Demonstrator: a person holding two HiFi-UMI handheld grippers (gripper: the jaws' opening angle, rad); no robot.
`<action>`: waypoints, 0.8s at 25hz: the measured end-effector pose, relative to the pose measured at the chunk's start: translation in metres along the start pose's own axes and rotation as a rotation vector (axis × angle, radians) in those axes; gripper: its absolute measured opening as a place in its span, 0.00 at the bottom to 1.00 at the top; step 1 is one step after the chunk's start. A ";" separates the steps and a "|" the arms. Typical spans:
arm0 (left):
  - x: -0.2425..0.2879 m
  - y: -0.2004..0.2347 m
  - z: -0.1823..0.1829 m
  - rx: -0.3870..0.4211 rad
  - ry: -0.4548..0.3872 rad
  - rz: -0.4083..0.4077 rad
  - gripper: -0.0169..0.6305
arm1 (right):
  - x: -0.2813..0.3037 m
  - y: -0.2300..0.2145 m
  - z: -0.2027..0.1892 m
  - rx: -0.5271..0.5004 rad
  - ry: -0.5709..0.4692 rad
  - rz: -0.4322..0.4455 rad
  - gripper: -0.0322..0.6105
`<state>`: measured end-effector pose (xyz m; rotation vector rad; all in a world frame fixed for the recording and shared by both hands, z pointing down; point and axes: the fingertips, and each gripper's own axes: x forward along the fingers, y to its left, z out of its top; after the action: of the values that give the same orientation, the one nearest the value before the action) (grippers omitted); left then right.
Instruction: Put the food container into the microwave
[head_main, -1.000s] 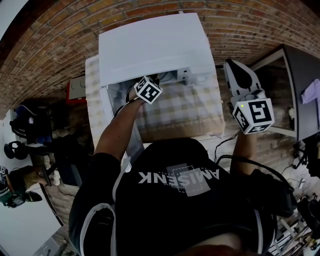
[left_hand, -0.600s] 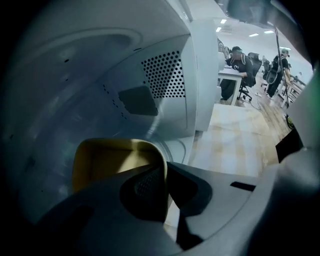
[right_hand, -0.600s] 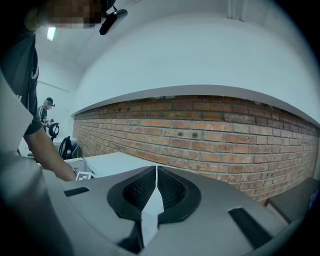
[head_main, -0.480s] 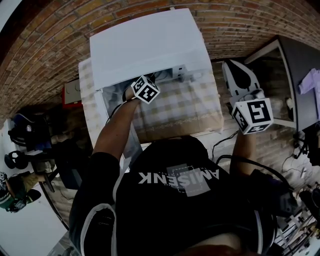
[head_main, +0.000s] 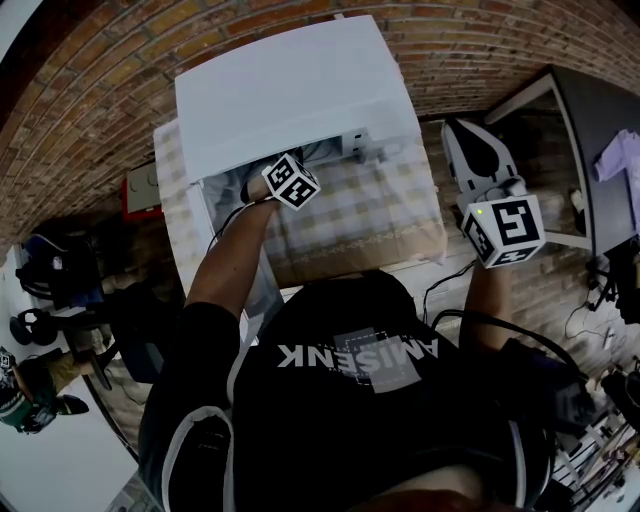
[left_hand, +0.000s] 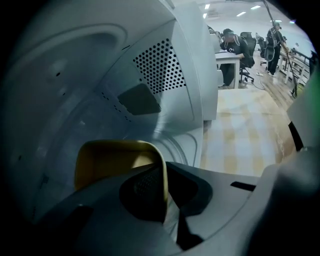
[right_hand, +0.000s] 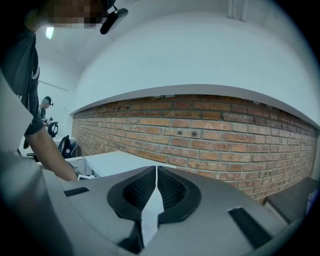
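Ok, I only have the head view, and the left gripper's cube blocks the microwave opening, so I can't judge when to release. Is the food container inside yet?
Observer: Yes. The left gripper view shows the yellow food container inside the microwave cavity, with the perforated side wall beyond it.
Operator: Is the left gripper gripping it?
Observer: The left gripper has its jaws closed on the container's wall.
Operator: And the right one?
Observer: The right gripper has its jaws together on nothing and is aimed at the brick wall.
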<state>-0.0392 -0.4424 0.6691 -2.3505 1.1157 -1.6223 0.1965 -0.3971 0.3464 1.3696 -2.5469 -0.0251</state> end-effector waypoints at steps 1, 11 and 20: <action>0.000 0.000 -0.001 0.001 0.003 0.001 0.05 | -0.001 0.000 0.000 -0.001 0.002 -0.001 0.12; 0.012 -0.003 -0.016 0.033 0.043 0.005 0.05 | -0.010 -0.005 -0.002 -0.002 0.010 -0.026 0.12; 0.017 0.003 -0.027 0.046 0.076 0.025 0.05 | -0.008 -0.003 -0.003 -0.002 0.015 -0.025 0.12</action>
<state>-0.0605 -0.4455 0.6926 -2.2554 1.1045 -1.7236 0.2037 -0.3914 0.3476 1.3952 -2.5175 -0.0223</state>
